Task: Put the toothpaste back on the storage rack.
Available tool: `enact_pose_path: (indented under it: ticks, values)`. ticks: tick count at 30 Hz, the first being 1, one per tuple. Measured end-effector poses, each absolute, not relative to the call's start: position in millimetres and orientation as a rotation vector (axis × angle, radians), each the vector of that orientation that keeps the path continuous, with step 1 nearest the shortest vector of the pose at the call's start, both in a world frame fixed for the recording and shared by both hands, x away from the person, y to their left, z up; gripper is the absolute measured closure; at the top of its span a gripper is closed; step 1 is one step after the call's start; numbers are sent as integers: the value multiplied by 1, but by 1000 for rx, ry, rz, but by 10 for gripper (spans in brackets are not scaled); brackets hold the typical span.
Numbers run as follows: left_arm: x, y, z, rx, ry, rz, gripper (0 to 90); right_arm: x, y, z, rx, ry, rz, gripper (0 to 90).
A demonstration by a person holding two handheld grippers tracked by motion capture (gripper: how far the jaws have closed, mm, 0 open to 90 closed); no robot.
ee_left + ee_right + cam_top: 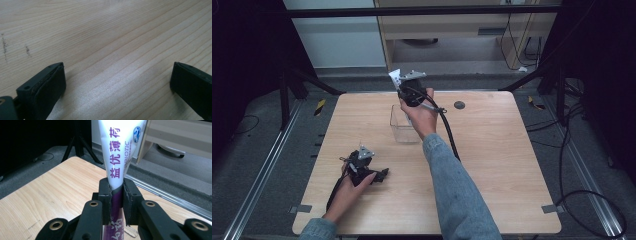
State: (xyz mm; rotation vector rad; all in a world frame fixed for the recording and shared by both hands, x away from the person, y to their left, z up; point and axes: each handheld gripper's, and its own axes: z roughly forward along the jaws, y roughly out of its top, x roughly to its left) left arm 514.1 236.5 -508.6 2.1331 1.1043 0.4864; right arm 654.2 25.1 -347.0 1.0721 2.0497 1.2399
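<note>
The white and purple toothpaste tube (117, 157) is pinched between the two black jaws of the right hand-held gripper (116, 195), which are closed tightly on its lower, purple part, so that the white, flattened end with purple lettering rises above the jaws and widens toward the top of the right gripper view. In the high view the tube (395, 78) shows as a small white tip sticking up and away from the person, held in the air by the right hand-held gripper (404, 85) just beyond the far rim of the clear plastic container (401, 127), which stands on the table (492, 165) near the middle of its far half. The right hand (421, 114) and its denim sleeve (457, 195) reach over that container from the near side. A small dark round mark (459, 105) lies on the table to the right of the container, well apart from it. The left hand-held gripper (382, 175) rests low on the table to the near left of the container, well apart from it, held by the left hand (349, 187); in the left gripper view its jaws stand wide apart with bare wood (112, 50) between them.
</note>
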Motion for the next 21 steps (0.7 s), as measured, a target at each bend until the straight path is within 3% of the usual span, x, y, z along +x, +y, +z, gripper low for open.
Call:
enact_pose_path:
  ticks: [21]
  values:
    - [514, 236, -509, 2133, 1105, 489, 0, 646, 28, -373, 1045, 2106, 1180, 786]
